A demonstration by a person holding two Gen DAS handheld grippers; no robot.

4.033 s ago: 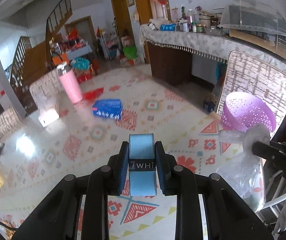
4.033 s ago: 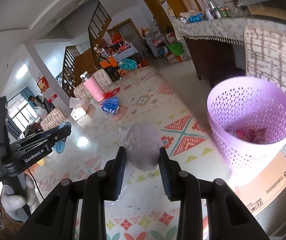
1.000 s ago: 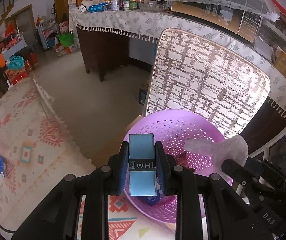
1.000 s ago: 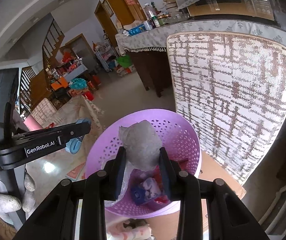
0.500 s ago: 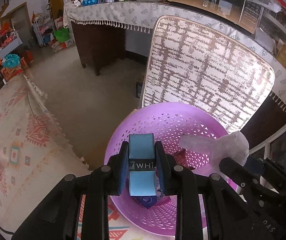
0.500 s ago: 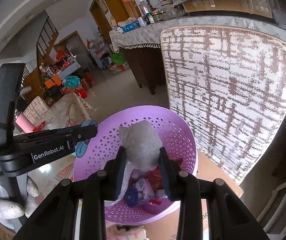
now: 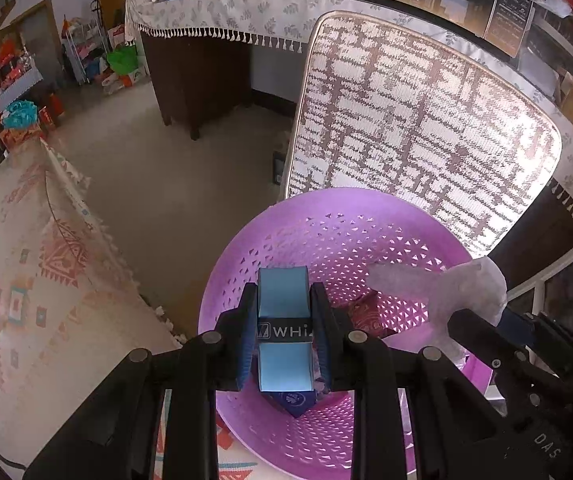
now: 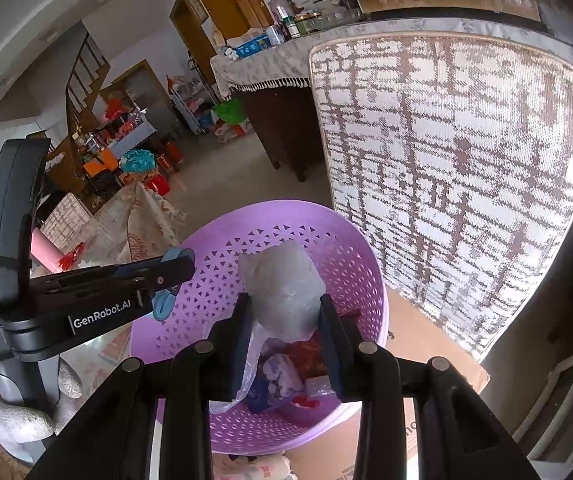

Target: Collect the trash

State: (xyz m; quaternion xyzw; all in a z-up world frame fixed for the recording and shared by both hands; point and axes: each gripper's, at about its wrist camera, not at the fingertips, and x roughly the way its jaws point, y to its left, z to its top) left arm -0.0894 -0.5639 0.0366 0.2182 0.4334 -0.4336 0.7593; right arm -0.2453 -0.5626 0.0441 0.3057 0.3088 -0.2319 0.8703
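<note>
A purple perforated basket (image 7: 326,216) stands on the floor and holds several wrappers (image 8: 282,376). My left gripper (image 7: 283,320) is shut on a light blue box (image 7: 282,296) and holds it over the basket's near side. My right gripper (image 8: 282,320) is shut on a crumpled clear plastic bag (image 8: 282,288) and holds it above the basket (image 8: 358,256). The bag also shows at the right of the left wrist view (image 7: 466,284). The left gripper shows at the left of the right wrist view (image 8: 170,280).
A patterned mattress (image 7: 414,128) leans upright just behind the basket. A counter with a tasselled cloth (image 7: 222,16) runs behind it. A patterned rug (image 7: 26,280) lies to the left. Flat cardboard (image 8: 426,360) lies under the basket. A white railing (image 7: 566,272) stands at the right.
Both grippers have moved closer over the basket, still holding the blue box and the plastic bag. Four seconds ago they were out over the rug.
</note>
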